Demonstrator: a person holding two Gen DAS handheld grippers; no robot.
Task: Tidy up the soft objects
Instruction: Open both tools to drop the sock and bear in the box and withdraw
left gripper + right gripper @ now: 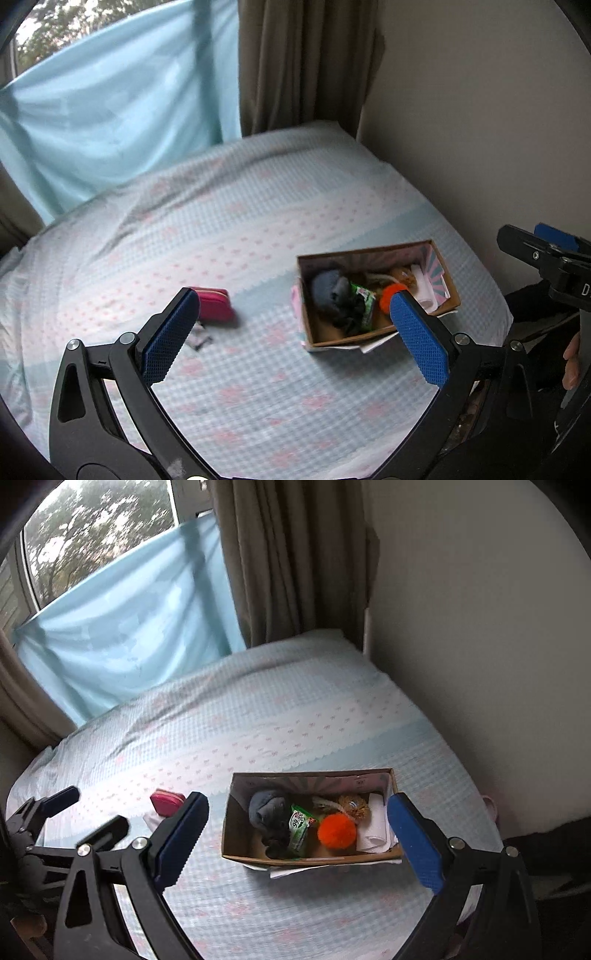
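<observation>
Both my left tongs [291, 332] and right tongs [297, 834] gape wide, empty, above the bed's [295, 720] near edge; the filled brown cardboard box [236, 834] sits there.

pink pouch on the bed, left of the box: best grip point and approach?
Take the pink pouch across its short width at mid-body, coming from above with the left hand-held gripper, which is open and nearest. It lies flat on the bed, clear of the cardboard box, so nothing blocks a top approach. A small wrapper lies just in front of it; avoid pinching that too.
</observation>
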